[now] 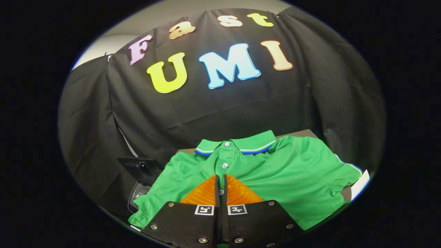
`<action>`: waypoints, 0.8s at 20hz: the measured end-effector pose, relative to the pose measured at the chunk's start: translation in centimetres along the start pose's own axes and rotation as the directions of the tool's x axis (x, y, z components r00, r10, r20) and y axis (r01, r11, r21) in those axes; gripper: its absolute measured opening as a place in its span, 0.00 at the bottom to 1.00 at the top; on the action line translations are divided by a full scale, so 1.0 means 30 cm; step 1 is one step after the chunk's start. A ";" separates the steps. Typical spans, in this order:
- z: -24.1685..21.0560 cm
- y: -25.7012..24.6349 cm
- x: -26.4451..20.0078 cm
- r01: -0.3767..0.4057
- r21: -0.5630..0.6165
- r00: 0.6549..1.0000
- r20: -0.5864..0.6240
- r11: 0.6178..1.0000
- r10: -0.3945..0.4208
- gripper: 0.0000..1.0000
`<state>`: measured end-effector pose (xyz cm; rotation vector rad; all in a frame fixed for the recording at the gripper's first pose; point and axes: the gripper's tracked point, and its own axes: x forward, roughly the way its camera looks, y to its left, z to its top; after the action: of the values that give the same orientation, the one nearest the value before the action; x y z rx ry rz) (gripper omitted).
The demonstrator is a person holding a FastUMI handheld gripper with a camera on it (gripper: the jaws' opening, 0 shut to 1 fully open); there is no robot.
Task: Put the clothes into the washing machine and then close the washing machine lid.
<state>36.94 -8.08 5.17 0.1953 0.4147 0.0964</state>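
Observation:
A green polo shirt (275, 179) with a blue-and-white trimmed collar lies spread flat on a dark surface (303, 133), collar pointing away from me. My gripper (221, 176) hovers over the shirt's button placket, just below the second button. Its fingers stand almost together, with only a thin strip of green cloth and one button showing in the slit between them. The cloth looks flat and unbunched at the fingertips. To the left of the shirt, lower down, a dark glossy part (139, 168) with a clear rounded piece (136, 198) under it may belong to the washing machine.
The black cloth wall hangs close behind the shirt and wraps around both sides. A white edge (360, 184) shows past the shirt's right sleeve. The left sleeve hangs over the surface's edge near the dark glossy part.

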 end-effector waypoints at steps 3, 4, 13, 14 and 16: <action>0.053 0.062 -0.030 -0.039 0.013 0.998 0.060 0.999 0.038 0.00; 0.071 0.095 -0.046 -0.051 0.007 0.995 0.081 0.999 0.050 0.00; 0.155 0.408 -0.132 -0.150 -0.027 0.967 0.205 0.988 0.153 0.00; 0.156 0.448 -0.137 -0.163 -0.030 0.964 0.208 0.986 0.166 0.00; 0.148 0.527 -0.131 -0.188 -0.037 0.959 0.209 0.981 0.191 0.00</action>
<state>34.33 6.08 13.98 0.2265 0.1820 0.2656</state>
